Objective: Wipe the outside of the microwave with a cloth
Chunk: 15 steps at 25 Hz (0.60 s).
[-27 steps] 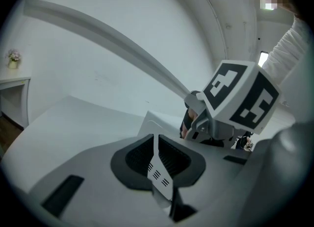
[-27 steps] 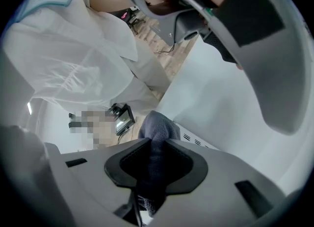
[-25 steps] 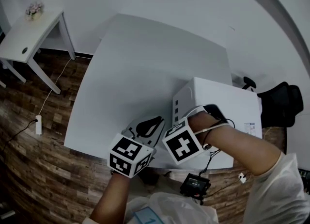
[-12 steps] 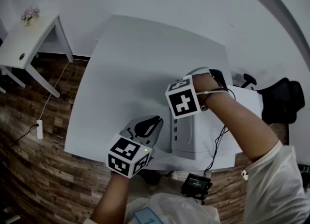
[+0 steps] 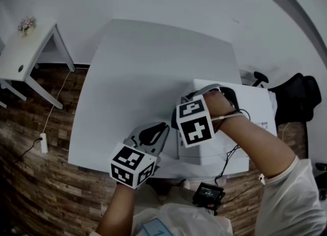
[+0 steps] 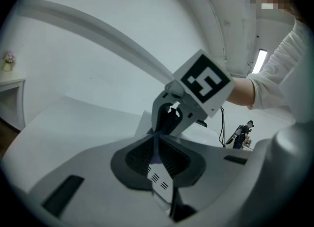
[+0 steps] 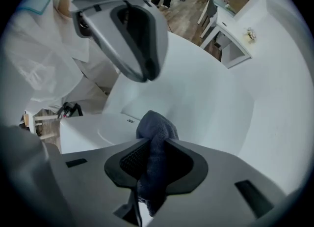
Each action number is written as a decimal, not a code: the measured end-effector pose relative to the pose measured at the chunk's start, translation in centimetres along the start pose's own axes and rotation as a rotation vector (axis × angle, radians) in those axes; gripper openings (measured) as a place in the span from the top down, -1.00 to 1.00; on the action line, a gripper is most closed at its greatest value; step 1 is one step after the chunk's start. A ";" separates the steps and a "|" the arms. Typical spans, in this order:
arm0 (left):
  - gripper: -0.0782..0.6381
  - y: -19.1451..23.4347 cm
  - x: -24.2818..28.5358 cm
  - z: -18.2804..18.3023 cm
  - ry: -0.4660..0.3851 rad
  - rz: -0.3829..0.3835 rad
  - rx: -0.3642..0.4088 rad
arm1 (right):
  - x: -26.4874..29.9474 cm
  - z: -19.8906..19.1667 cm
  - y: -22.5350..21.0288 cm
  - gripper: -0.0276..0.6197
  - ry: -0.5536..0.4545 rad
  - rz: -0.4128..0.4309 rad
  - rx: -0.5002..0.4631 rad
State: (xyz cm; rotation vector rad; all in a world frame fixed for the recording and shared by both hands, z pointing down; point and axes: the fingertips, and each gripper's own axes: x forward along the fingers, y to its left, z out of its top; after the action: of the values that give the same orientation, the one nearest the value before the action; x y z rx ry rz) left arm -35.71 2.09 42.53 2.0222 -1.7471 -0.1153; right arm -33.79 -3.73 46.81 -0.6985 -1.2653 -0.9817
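**A:** Where's the cloth?

**B:** The dark blue-grey cloth [image 7: 153,164] is pinched in the right gripper [image 7: 156,142]. The jaws are closed on it, and a bunched end pokes out past the tips.

**A:** And the microwave?

**B:** The white microwave [image 5: 245,120] stands on the near right part of the white table [image 5: 148,66]. The right gripper points steeply down at the microwave's left top edge. I can't tell whether the cloth actually touches the casing.

**A:** What about the other claw?

**B:** The left gripper [image 6: 156,136] is held over the table's near edge, just left of the microwave and roughly level. Its jaws are together with nothing between them.

**A:** Anything further out?

**B:** A small white side table [image 5: 18,51] stands at the far left with a little flower pot [image 5: 25,24] on it. A white power strip [image 5: 43,143] lies on the wood floor [image 5: 30,189] left of the big table. A black chair [image 5: 299,102] stands to the right, beyond the microwave.
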 end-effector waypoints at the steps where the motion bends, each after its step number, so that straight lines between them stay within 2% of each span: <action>1: 0.73 -0.2 0.0 0.1 -0.001 -0.003 0.003 | -0.4 0.6 1.5 0.60 -0.026 0.014 -0.007; 7: 0.73 -1.6 -0.4 0.7 -0.021 -0.001 0.015 | -3.0 4.3 10.5 0.60 -0.208 0.078 -0.055; 12: 0.73 -4.2 -1.0 2.9 -0.057 -0.020 0.055 | -5.8 4.9 13.5 0.60 -0.378 0.036 0.017; 15: 0.73 -7.4 -0.6 5.0 -0.094 -0.053 0.092 | -7.2 3.4 15.7 0.60 -0.465 0.064 0.061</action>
State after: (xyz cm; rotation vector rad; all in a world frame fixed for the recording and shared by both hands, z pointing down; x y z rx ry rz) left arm -30.82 1.90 35.03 2.1621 -1.7860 -0.1514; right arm -21.43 7.69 41.76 -0.9484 -1.6566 -0.7462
